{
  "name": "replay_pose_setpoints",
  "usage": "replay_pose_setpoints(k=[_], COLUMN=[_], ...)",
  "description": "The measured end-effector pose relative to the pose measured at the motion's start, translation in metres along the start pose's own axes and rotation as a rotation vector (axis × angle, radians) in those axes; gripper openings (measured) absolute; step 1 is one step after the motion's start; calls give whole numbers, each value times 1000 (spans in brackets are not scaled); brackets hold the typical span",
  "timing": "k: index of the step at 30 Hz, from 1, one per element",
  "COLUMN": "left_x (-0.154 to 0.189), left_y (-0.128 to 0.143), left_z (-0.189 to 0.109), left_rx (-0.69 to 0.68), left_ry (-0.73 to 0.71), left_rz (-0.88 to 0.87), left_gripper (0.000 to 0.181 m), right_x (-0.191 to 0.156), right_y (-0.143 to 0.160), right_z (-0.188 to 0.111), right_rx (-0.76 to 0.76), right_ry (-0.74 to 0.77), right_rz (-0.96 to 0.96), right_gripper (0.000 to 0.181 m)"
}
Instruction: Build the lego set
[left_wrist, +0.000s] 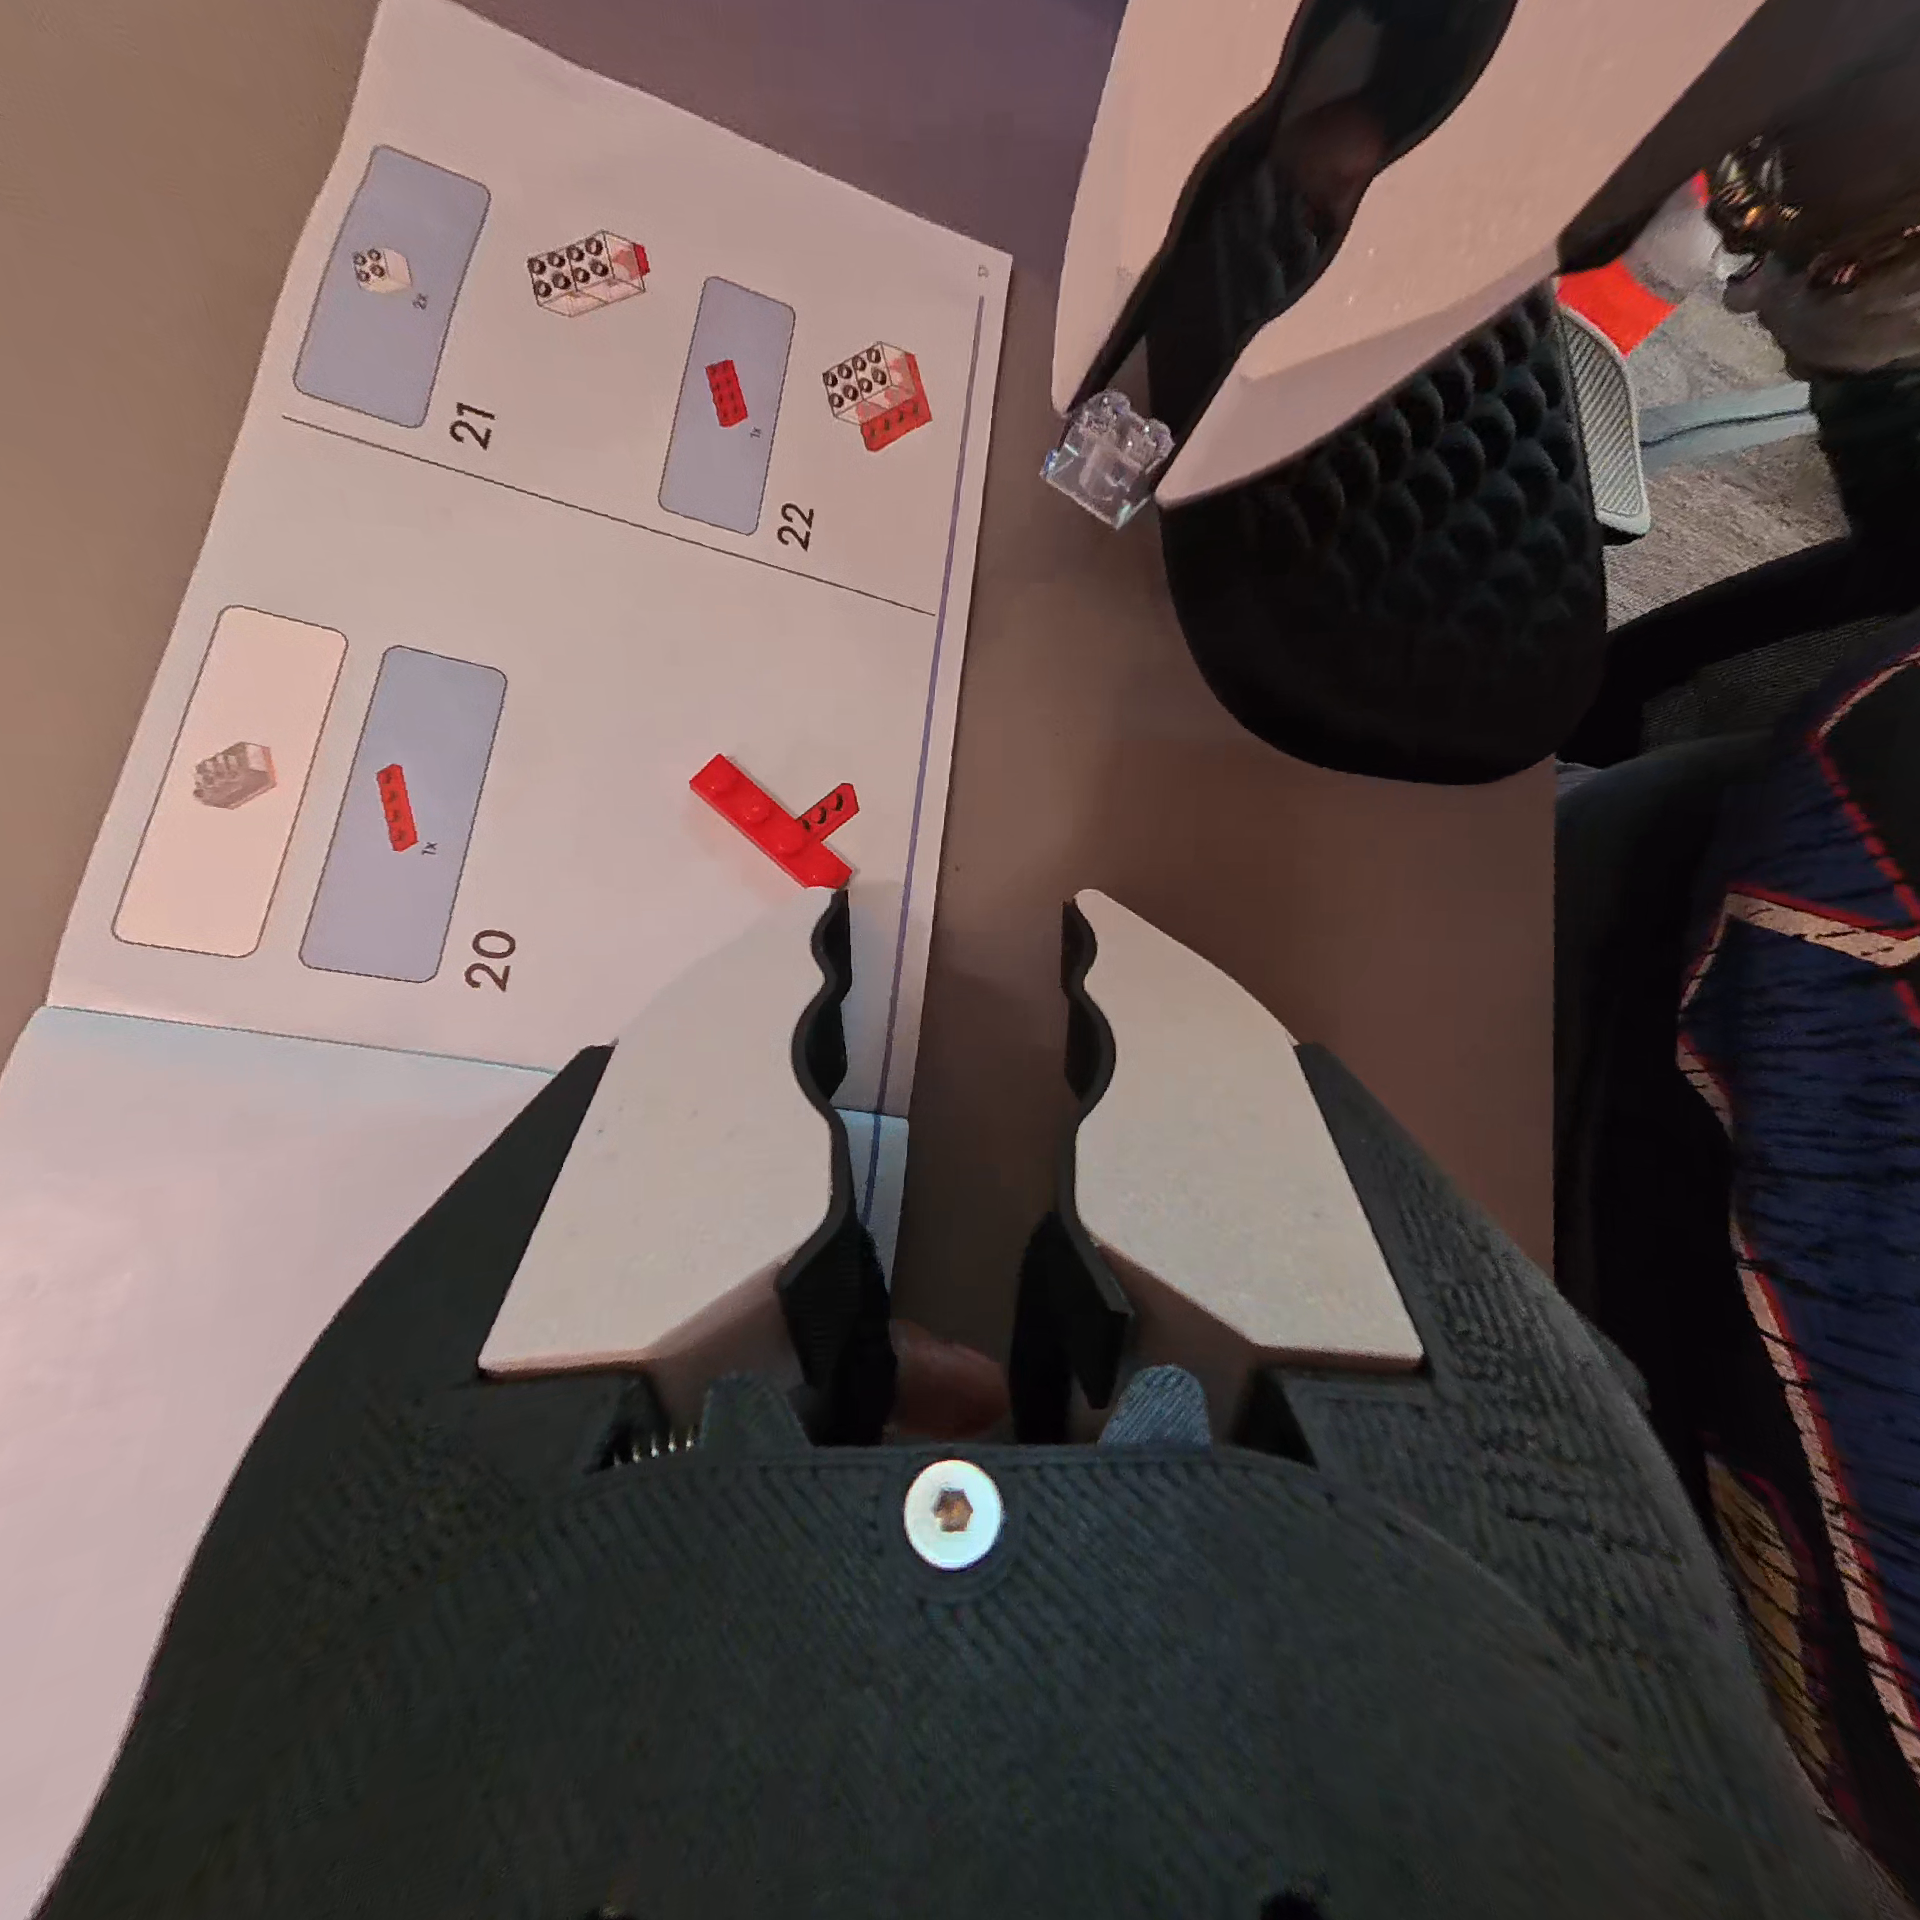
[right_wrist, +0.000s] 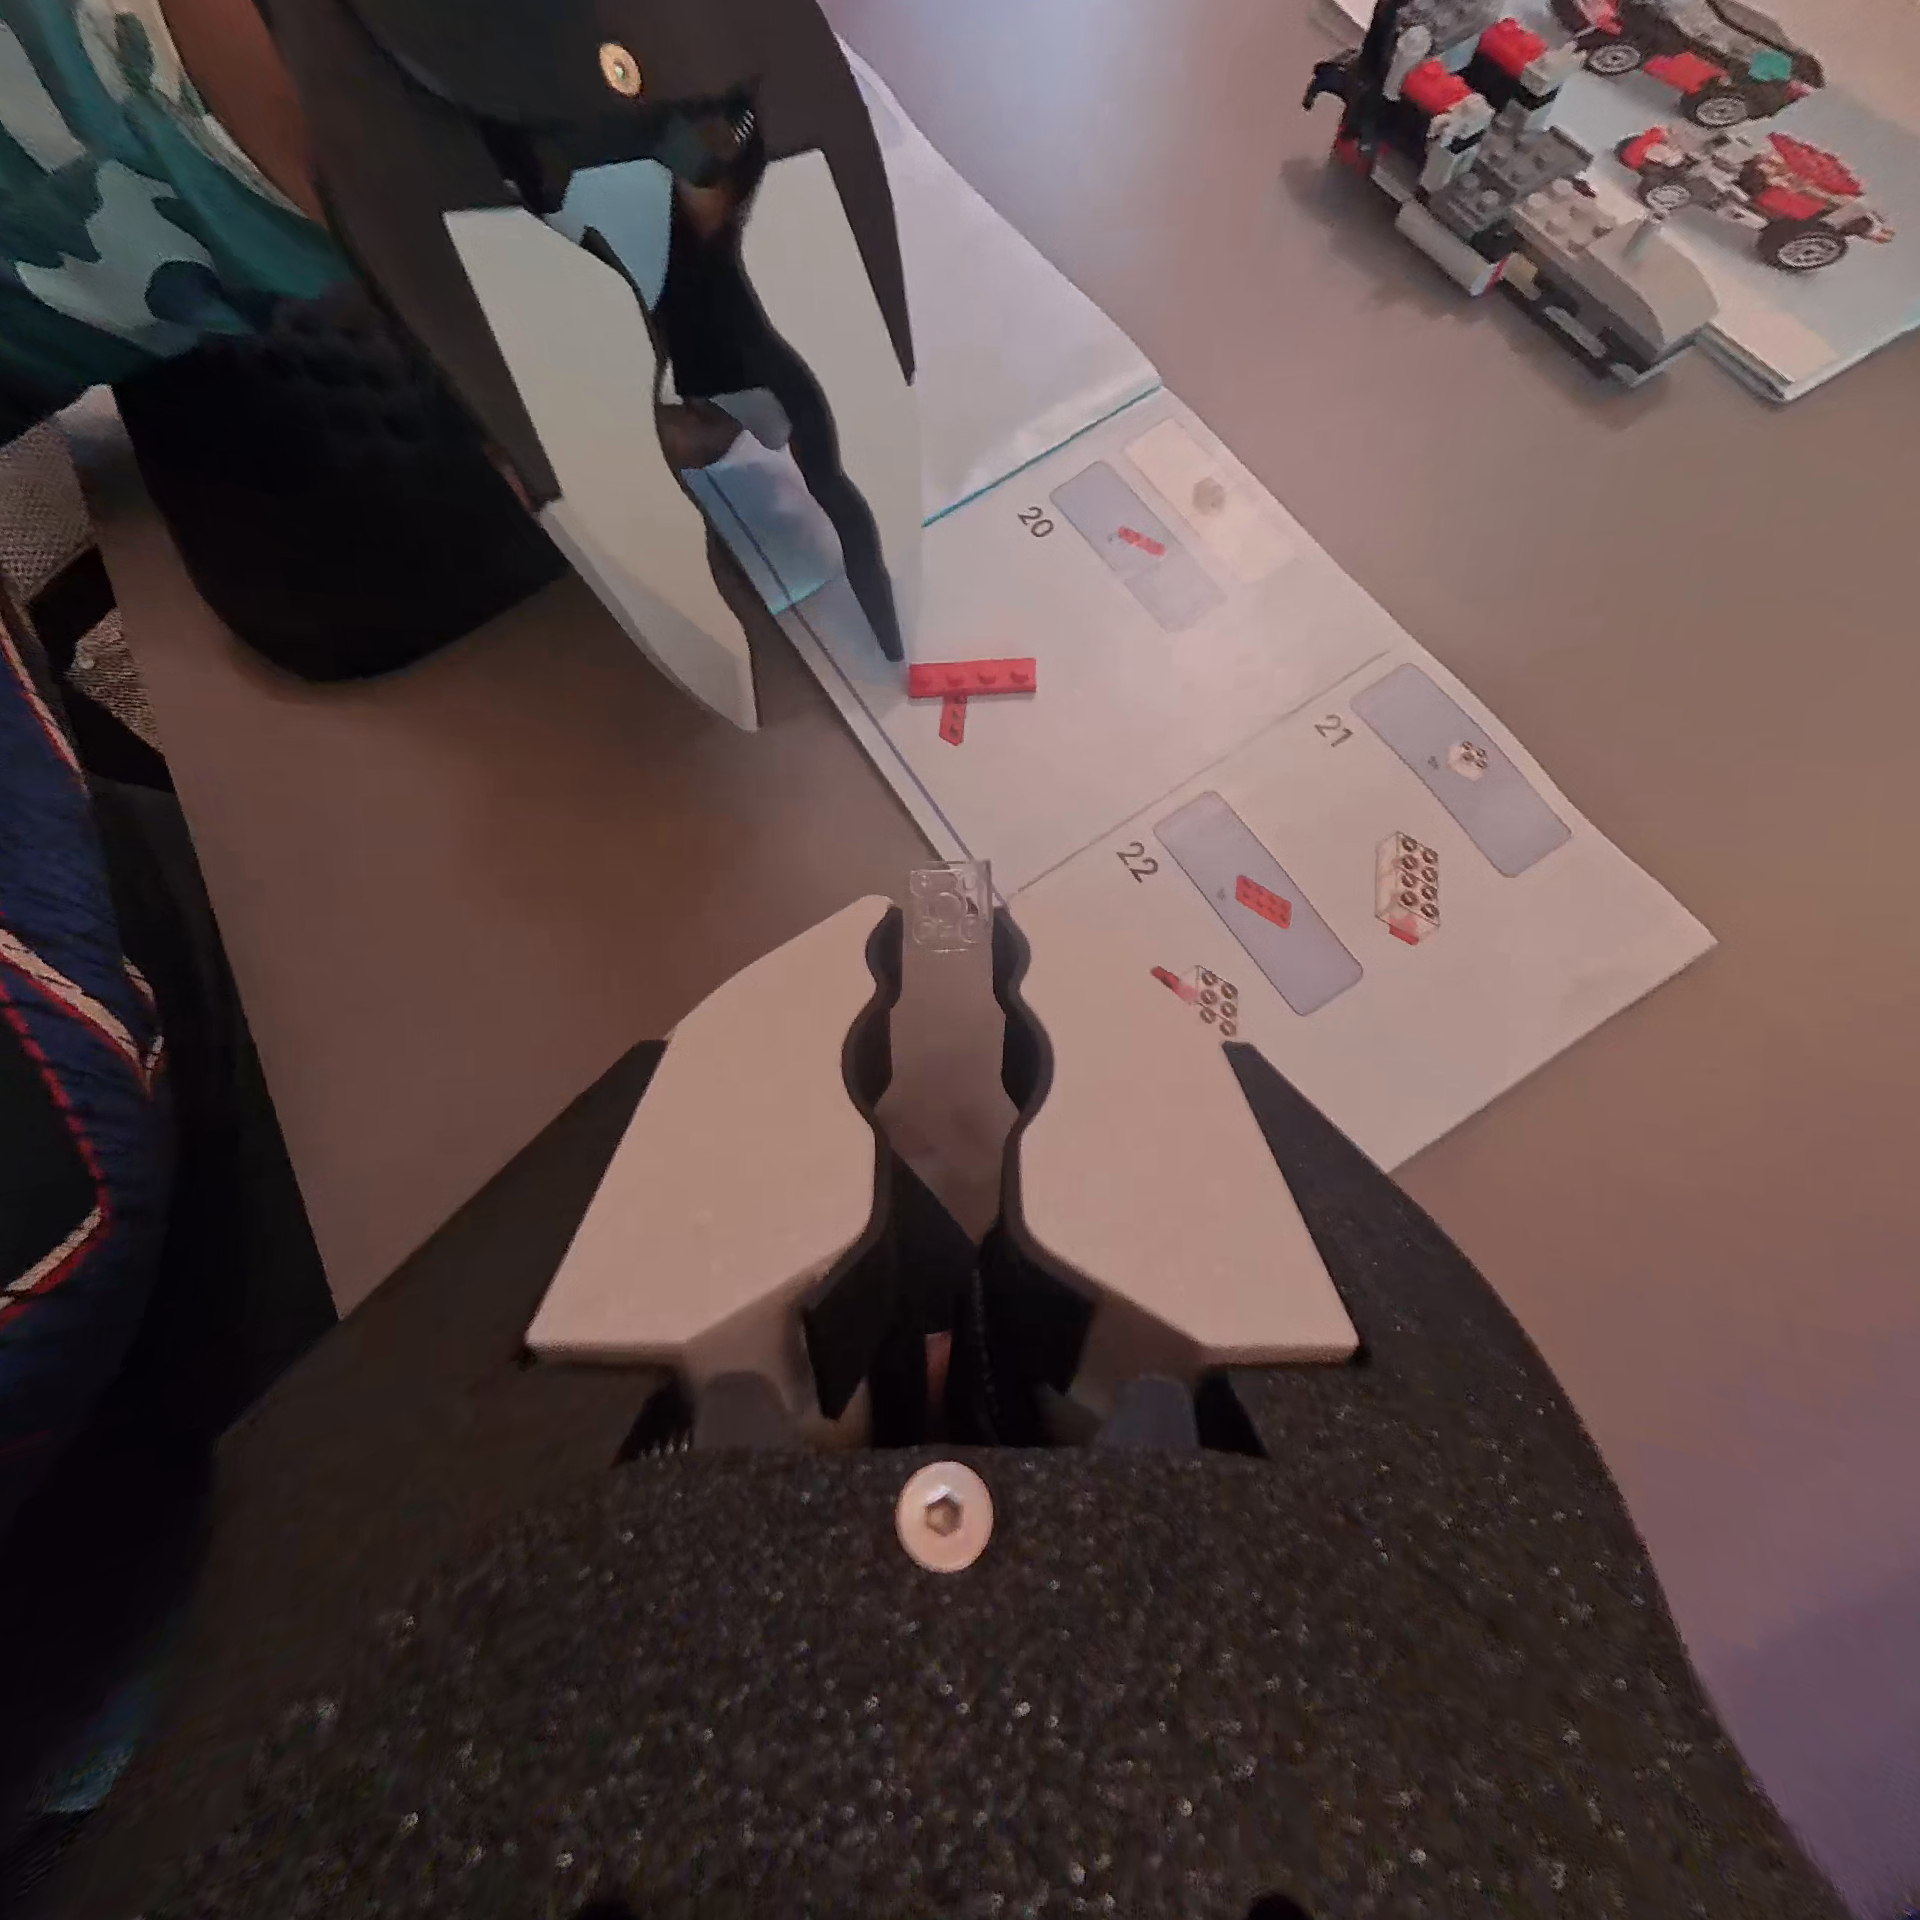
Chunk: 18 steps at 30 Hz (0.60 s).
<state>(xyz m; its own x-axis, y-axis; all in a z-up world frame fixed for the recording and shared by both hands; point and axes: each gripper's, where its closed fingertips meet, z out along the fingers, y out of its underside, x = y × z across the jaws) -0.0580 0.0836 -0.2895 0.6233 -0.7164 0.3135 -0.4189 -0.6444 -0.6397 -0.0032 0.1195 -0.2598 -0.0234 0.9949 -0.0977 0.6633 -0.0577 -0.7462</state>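
Note:
A red flat plate (left_wrist: 764, 819) lies on the open instruction booklet (left_wrist: 582, 582), partly over a printed red piece. It also shows in the right wrist view (right_wrist: 971, 677). My left gripper (left_wrist: 956, 909) is open and empty, its left fingertip just beside the plate's near end. It also shows in the right wrist view (right_wrist: 831, 675). My right gripper (right_wrist: 948, 914) is shut on a clear transparent brick (right_wrist: 948, 906), held above the table by the booklet's edge. The brick also shows at its fingertips in the left wrist view (left_wrist: 1107, 457).
A partly built grey, red and black lego vehicle (right_wrist: 1538, 218) stands at the far right on a second booklet (right_wrist: 1787, 343). The brown table (right_wrist: 520, 883) ends at a near edge by a person's patterned sleeve (left_wrist: 1808, 1039). One gripper's finger ends stand about 8 cm off the other's.

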Motion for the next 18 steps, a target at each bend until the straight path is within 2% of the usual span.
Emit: replay_pose_setpoints(k=[4, 8, 13, 18], left_x=[-3, -14, -23, -27], left_y=[-6, -11, -18, -10], left_z=[-8, -15, -16, -15], left_rx=[49, 96, 164, 144], left_ry=[0, -58, -126, -131], left_rz=[29, 129, 197, 187], left_gripper=[39, 37, 20, 12], right_x=[5, 10, 8, 9], right_y=[2, -3, -10, -15], right_z=[-1, 6, 28, 48], right_rx=[-10, -21, -77, -181], right_ry=[18, 32, -22, -39], right_rz=[-21, -65, -119, -198], right_gripper=[16, 17, 16, 17])
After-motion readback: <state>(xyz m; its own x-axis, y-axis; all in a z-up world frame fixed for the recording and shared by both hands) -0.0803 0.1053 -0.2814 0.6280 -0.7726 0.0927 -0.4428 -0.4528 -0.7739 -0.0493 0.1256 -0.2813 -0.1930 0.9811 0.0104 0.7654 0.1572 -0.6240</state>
